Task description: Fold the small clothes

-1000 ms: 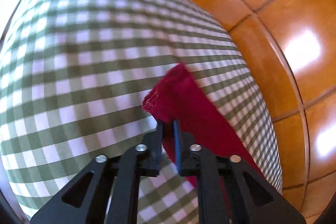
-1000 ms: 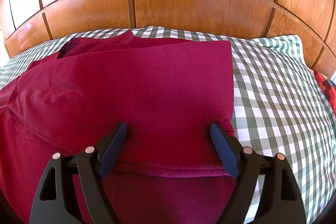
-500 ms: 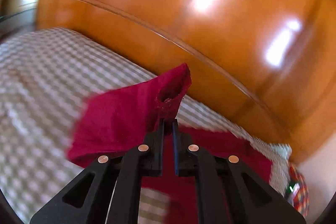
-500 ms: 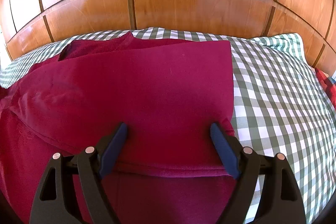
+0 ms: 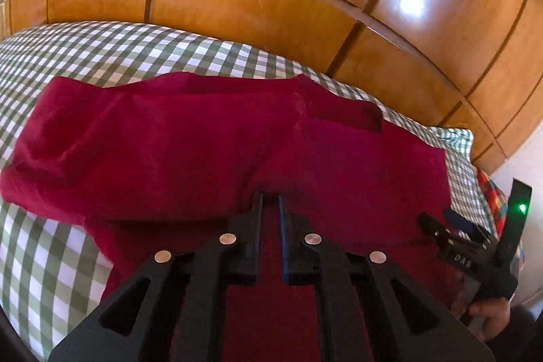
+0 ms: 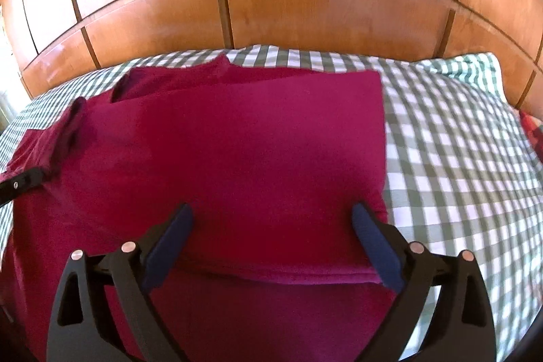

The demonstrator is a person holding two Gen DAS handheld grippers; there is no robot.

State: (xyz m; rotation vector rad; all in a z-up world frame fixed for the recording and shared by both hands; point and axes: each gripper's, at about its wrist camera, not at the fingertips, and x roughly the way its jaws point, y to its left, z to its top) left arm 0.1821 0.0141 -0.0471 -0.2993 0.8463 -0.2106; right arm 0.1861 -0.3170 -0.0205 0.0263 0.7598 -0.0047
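Left tongs [image 5: 270,197]: clamped on crimson garment [image 5: 210,145] fold, mid-frame.
Right tongs [image 6: 271,219]: just widened, gripping nothing.
Risk: carried flap could have landed crooked, bunched.

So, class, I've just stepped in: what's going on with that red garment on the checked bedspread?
A person holding a gripper in each hand is folding a dark red garment spread on a green-and-white checked bedspread below a wooden headboard. The left gripper is shut on a pinch of the red fabric, carrying one side over the middle. The right gripper is open above the already folded right side; its jaws have just been opening, with nothing pressed between them.
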